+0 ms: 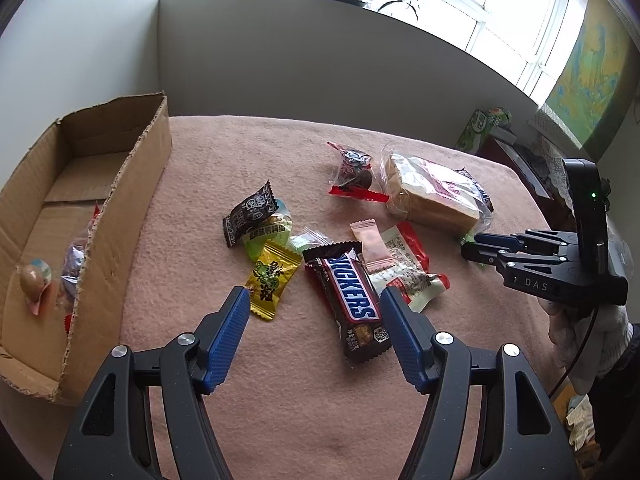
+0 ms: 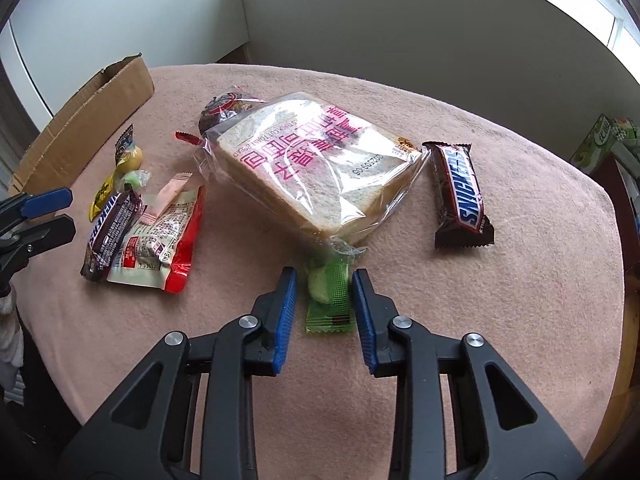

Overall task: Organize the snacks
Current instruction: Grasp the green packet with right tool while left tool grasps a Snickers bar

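Observation:
My left gripper (image 1: 315, 296) is open above the pink cloth, its fingers either side of a Snickers bar (image 1: 352, 296) and a yellow candy (image 1: 274, 278). My right gripper (image 2: 325, 276) is open around a green candy packet (image 2: 330, 298), just in front of the bagged bread (image 2: 316, 168); it also shows in the left wrist view (image 1: 470, 246). A second Snickers bar (image 2: 460, 192) lies to the right of the bread. The cardboard box (image 1: 132, 184) at the left holds a few snacks (image 1: 36, 280).
A black wrapped snack (image 1: 250, 214), a red-ended clear packet (image 1: 354, 172), a pink sachet (image 1: 370, 248) and a red-and-white packet (image 1: 408, 268) lie on the table. A green box (image 1: 480, 128) stands beyond the far right edge. A wall rises behind the table.

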